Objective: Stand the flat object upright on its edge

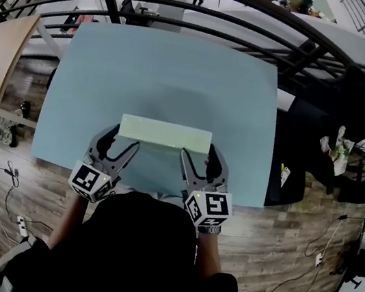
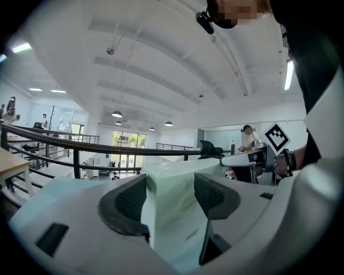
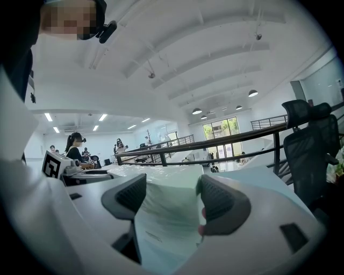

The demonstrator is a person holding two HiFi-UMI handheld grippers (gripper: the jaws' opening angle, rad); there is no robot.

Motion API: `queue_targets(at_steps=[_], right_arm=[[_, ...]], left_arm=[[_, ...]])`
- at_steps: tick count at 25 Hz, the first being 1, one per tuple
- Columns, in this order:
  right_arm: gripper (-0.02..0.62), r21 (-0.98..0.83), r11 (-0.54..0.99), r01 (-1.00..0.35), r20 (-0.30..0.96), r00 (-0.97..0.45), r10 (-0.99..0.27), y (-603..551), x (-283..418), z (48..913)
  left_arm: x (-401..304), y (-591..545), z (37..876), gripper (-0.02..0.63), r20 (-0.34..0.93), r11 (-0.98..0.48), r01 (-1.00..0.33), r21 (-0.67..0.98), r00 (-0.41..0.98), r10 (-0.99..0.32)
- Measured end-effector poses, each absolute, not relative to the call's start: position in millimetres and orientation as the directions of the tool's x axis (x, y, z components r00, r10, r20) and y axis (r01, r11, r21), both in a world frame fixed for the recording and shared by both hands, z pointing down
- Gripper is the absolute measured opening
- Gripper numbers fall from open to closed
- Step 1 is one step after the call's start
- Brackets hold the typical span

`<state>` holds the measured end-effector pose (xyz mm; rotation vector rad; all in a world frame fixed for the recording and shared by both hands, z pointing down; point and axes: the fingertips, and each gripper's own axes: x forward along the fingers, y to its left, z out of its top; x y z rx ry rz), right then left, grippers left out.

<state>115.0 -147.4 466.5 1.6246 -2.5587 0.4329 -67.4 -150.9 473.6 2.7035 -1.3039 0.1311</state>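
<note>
The step in hand is the raising itself, with both claws already on the flat pack [image 1: 165,133]. This pale green wrapped slab lies over the near half of the light blue surface [image 1: 167,70], about midway across its width and parallel to its near edge.

The left claw [image 1: 122,140] comes in over the surface's near edge and is closed onto the pack's left end. In the left gripper view the dark ribbed pads press on both faces of the slab. The right claw [image 1: 198,155] holds the right end the same way, and in the right gripper view its pads pinch the wrapped slab between them.

In both gripper views the pack rises steeply between the jaws, so it seems tipped up towards its long edge. No view shows whether that lower edge rests squarely on the surface.

The next move probably calls for settling the long edge flat on the surface, bringing the slab fully vertical, and then easing both claws apart evenly. An uneven release could topple so thin a thing.
</note>
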Motion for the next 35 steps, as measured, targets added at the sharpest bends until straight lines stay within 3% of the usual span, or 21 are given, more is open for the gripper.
queue_targets(at_steps=[35], right_arm=[[0.297, -0.163, 0.395, -0.904, 0.226, -0.424, -0.877, -149.9, 115.9, 466.3]], left_arm=[[-70.1, -157.0, 472.5, 0.278, 0.126, -0.61, -0.789, 0.069, 0.614, -0.78]])
